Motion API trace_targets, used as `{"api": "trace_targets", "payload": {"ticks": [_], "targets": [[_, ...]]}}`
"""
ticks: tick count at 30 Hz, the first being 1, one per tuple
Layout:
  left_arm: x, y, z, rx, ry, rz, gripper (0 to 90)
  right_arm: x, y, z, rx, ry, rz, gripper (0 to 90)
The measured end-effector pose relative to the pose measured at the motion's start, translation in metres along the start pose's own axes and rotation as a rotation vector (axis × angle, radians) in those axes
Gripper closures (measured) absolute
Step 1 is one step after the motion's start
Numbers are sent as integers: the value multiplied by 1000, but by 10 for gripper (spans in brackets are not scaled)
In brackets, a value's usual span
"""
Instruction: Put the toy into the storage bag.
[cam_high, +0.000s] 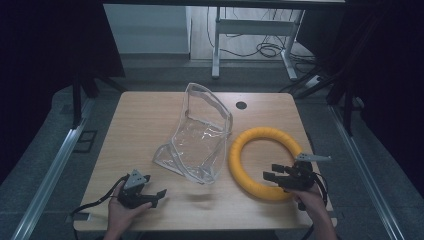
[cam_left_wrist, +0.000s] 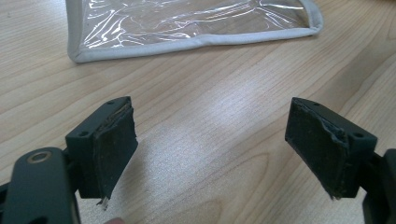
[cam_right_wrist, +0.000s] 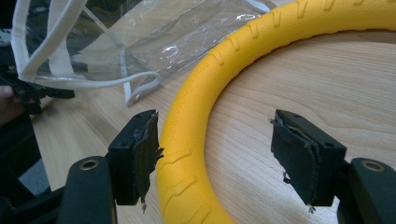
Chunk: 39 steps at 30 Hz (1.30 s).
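A clear plastic bag (cam_high: 200, 137) with pale trim stands half-collapsed in the middle of the wooden table (cam_high: 145, 120), its mouth open; as far as the creased plastic lets one tell, it holds nothing. Just to its right lies a yellow ring (cam_high: 265, 162), flat on the table. The right gripper (cam_high: 274, 173) straddles the ring's near edge, jaws apart and not pressing it. The left gripper (cam_high: 158, 196) hovers near the bag's lower corner, jaws wide apart over bare wood.
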<state>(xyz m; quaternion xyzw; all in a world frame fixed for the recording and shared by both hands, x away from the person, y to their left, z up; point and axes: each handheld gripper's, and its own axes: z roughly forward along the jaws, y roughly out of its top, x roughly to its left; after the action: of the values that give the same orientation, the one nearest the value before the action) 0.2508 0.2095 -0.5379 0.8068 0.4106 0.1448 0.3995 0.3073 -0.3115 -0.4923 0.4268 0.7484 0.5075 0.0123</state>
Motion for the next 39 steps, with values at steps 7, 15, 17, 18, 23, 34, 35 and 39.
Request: {"api": "trace_targets", "payload": {"ticks": [7, 15, 17, 18, 23, 34, 35, 39], "targets": [[-1, 0, 0, 0, -1, -3, 163, -3, 1, -1, 4, -26, -45, 327], [-3, -1, -3, -15, -21, -8, 165, -2, 4, -5, 9, -56, -41, 314], [-3, 0, -4, -29, -26, -20, 166, 1, 5, -6, 9, -58, -56, 315], [-2, 1, -4, -30, -25, -20, 167, 3, 5, -6, 10, -48, -58, 315], [1, 3, 1, -14, -25, -25, 169, 4, 11, -1, 41, -29, -70, 317], [-1, 1, -5, -18, -16, -17, 169, 12, 30, -2, 89, -31, -108, 319], [-1, 2, -5, -18, -17, -20, 169, 12, 30, -2, 94, -35, -107, 320], [0, 2, -1, -10, -22, -20, 169, 15, 37, 1, 135, -41, -115, 327]]}}
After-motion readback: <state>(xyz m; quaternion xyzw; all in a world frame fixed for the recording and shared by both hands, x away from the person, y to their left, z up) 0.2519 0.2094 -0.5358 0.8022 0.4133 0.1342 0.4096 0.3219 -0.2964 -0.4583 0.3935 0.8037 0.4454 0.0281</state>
